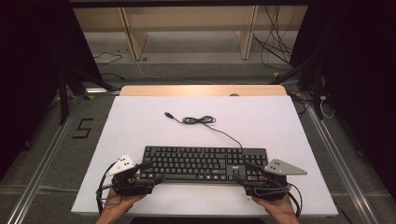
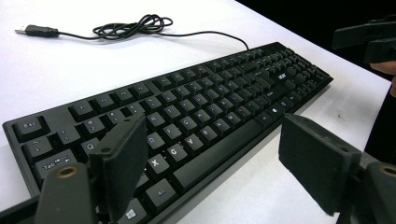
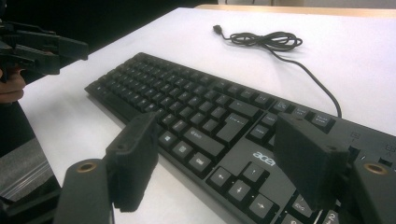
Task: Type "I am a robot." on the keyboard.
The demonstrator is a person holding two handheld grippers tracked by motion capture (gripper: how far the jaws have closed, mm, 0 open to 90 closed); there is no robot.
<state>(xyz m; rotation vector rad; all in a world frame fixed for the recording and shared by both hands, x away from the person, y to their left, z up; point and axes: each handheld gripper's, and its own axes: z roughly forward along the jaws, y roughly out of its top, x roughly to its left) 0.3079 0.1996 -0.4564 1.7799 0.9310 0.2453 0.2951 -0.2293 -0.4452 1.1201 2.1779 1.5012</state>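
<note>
Jaws of the left gripper (image 1: 148, 175) stand spread over the keyboard's (image 1: 203, 163) left near corner; the right gripper (image 1: 246, 175) gapes likewise at its right near corner. Behind the keyboard, its cable (image 1: 200, 120) lies coiled on the white table (image 1: 140, 121).

Overhead faces forward-down; both gripper views—low, close—share the keyboard (image 1: 204, 163).
</note>
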